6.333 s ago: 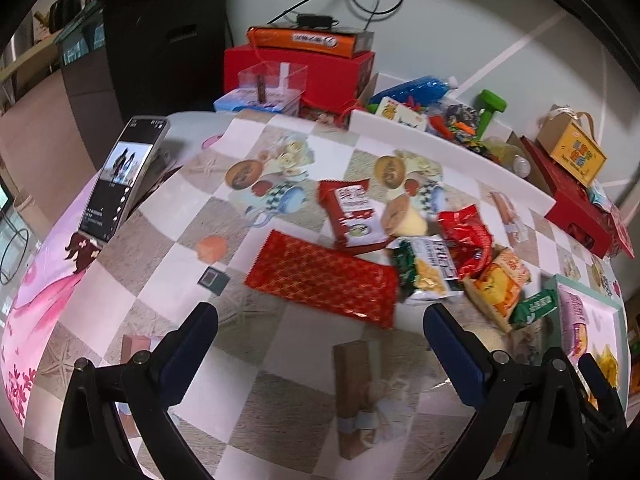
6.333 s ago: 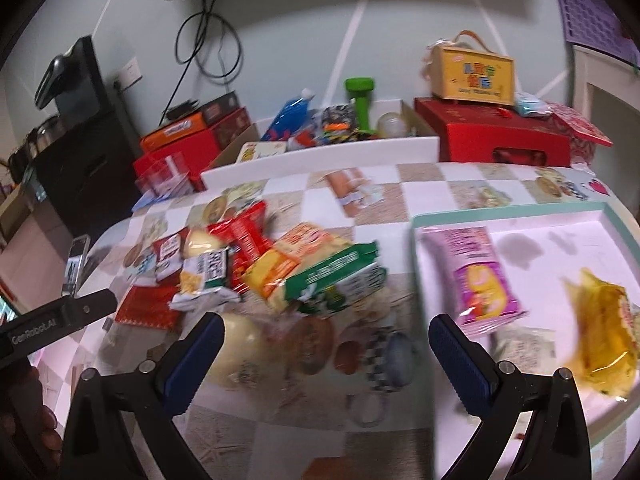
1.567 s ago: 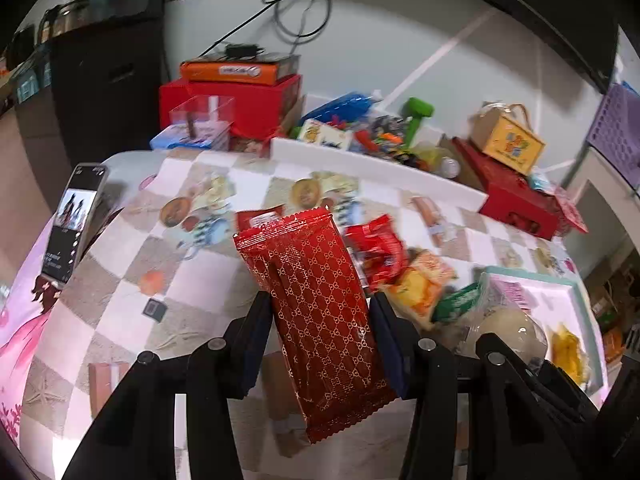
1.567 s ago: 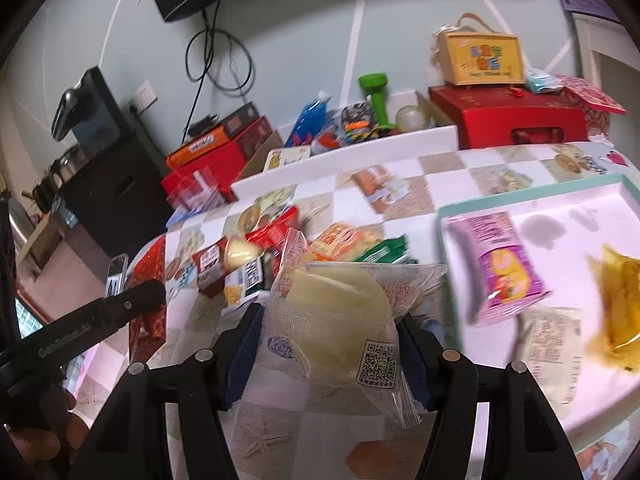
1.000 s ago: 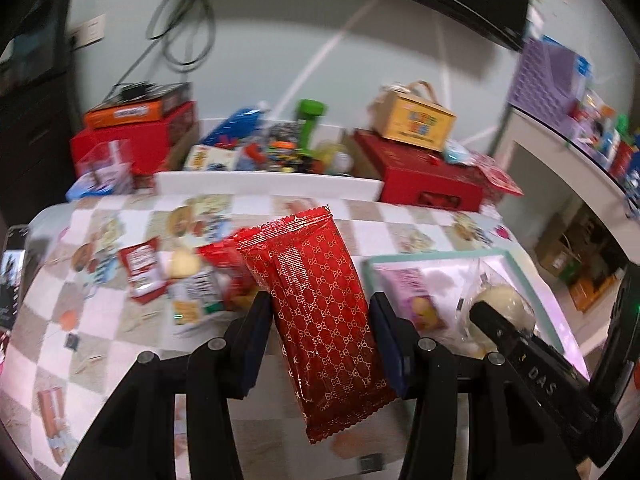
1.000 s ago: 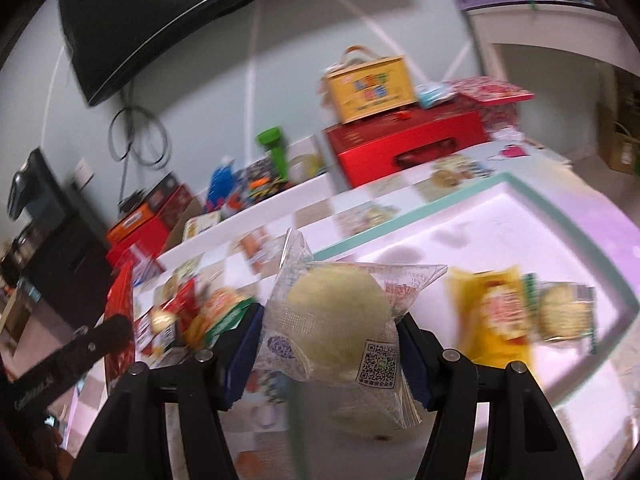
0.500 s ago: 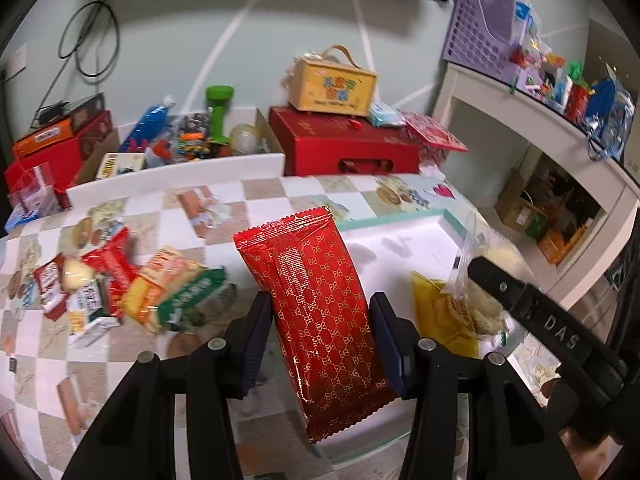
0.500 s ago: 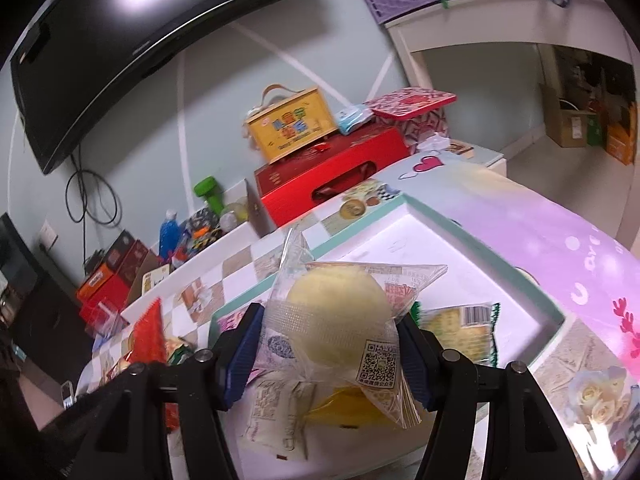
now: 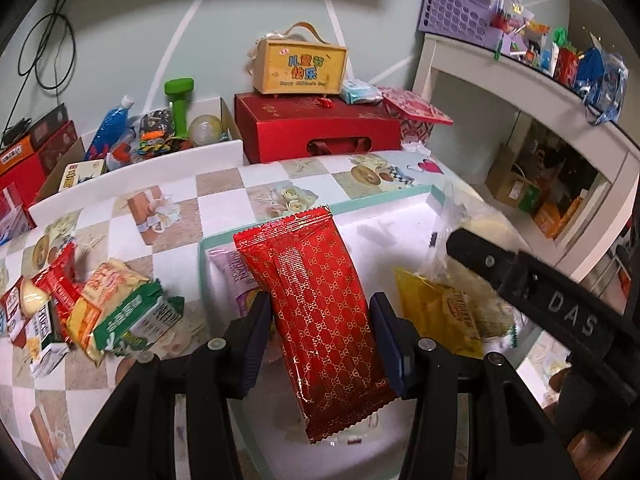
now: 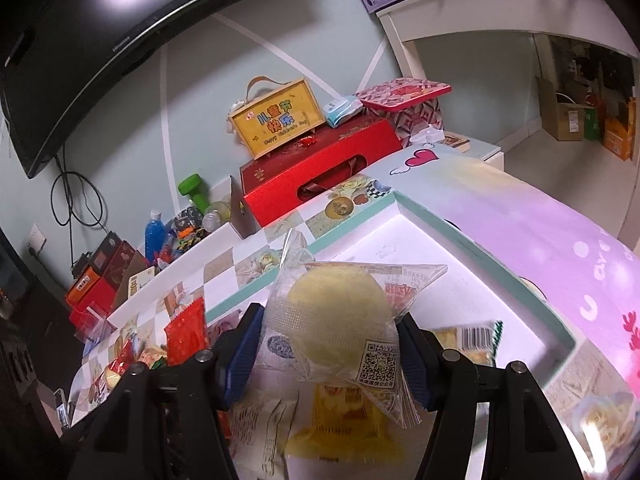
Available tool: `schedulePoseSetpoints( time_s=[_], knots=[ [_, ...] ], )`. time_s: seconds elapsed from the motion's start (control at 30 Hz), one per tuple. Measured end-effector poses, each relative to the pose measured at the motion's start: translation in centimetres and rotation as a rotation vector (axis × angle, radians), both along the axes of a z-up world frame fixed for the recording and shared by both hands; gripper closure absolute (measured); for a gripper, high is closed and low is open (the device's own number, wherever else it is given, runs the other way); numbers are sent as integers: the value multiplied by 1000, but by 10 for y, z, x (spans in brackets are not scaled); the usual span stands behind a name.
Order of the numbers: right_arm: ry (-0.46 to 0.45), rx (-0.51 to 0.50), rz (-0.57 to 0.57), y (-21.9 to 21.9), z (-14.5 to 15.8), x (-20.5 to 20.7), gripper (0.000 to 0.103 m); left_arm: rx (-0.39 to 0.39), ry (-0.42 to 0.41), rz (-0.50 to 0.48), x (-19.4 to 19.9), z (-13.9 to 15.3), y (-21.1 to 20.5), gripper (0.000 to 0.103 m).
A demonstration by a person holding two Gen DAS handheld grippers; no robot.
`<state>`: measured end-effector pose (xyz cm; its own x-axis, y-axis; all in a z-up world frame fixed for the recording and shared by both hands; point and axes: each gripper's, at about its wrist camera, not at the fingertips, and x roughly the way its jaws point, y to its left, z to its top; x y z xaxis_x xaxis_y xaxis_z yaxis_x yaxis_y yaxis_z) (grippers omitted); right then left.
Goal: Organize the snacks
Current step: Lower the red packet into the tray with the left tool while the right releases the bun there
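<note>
- The long red foil snack packet with a gold lattice print (image 9: 320,312) hides much of the white tray with a teal rim (image 9: 384,205); a pale purple snack bag (image 9: 234,276) shows only at its left edge there.
- In the right wrist view, the clear plastic bag holding a round pale-yellow bun (image 10: 340,316) covers most of a yellow snack packet (image 10: 348,416) lying in the tray below; print on the packets in the tray is too blurred to read.
- The left tool (image 9: 320,338) is narrowly parted, its blue pads pressing both sides of the red packet, which stands upright above the tray's near-left part.
- The right tool (image 10: 330,354) is somewhat wider, clamped on the bun bag above the tray.
- A loose pile of snack packets (image 9: 100,312) lies on the checkered tabletop (image 9: 172,248), left of the tray.
</note>
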<state>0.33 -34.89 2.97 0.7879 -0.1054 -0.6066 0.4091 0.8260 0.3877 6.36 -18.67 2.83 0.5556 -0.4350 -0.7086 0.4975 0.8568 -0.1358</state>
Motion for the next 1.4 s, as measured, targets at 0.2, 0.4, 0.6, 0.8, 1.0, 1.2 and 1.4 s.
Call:
schedulePoseSetpoints(
  time_s=[0.2, 0.4, 0.6, 0.8, 1.0, 1.2, 1.4],
  knots=[
    [16, -31, -5, -11, 1, 24, 36, 5, 38, -15, 21, -11, -13, 51],
    [43, -50, -5, -22, -6, 43, 36, -6, 46, -16, 40, -12, -24, 51],
    [71, -63, -9, -30, -15, 53, 31, 17, 51, -16, 53, -13, -37, 41],
    [84, -41, -25, -36, -16, 50, 31, 24, 59, -4, 50, -8, -32, 38],
    [95, -66, -12, -26, -5, 44, 22, 35, 78, 64, 47, 0, -10, 21],
    [118, -138, -12, -10, 2, 37, 0, 66, 56, 219, 49, -1, 25, 6],
    [128, -162, 5, 8, 5, 35, 0, 59, 16, 301, 47, 2, 56, 2]
  ],
)
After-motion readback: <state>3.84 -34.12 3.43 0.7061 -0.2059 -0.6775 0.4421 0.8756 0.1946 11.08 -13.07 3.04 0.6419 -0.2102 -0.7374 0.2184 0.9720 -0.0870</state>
